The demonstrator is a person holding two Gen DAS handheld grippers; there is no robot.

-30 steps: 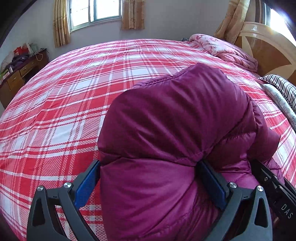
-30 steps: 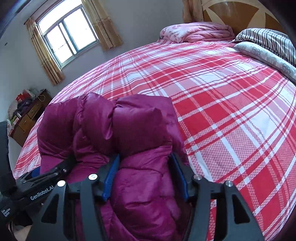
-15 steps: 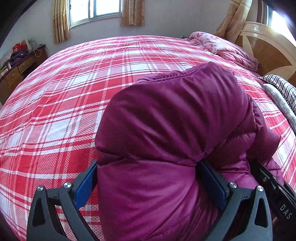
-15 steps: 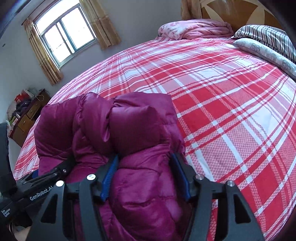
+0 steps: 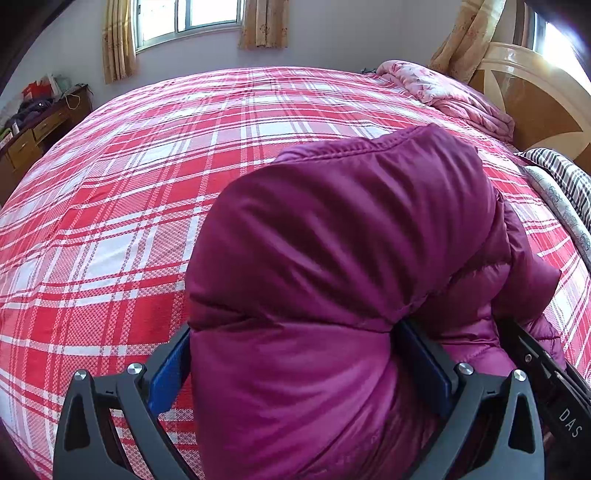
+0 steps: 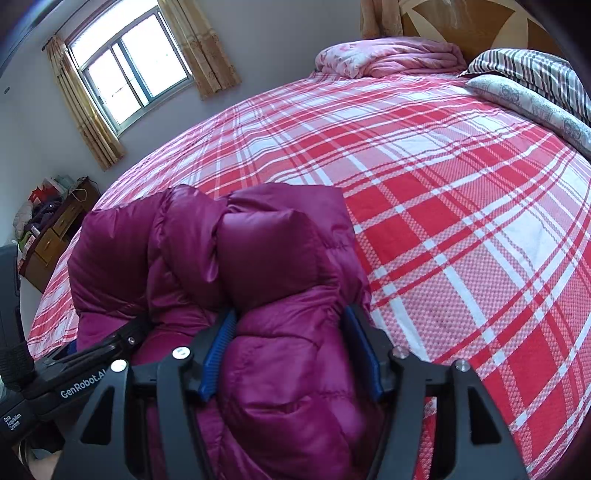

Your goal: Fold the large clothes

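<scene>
Both views tilted slightly lower over the bed than a second ago; grips unchanged. Left gripper jaws pinch a thick fold of the magenta puffer jacket, right gripper jaws clamp another bunch of it. Jacket sits bundled between both grippers above the red plaid bedspread. Pink quilt lies by the headboard.

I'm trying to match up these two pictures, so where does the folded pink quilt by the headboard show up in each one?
Left wrist view: the pink quilt lies at upper right, just left of the wooden headboard.
Right wrist view: the pink quilt lies at top, right of centre, below the headboard.
Shared landmark: the window with yellow curtains on the far wall.
</scene>
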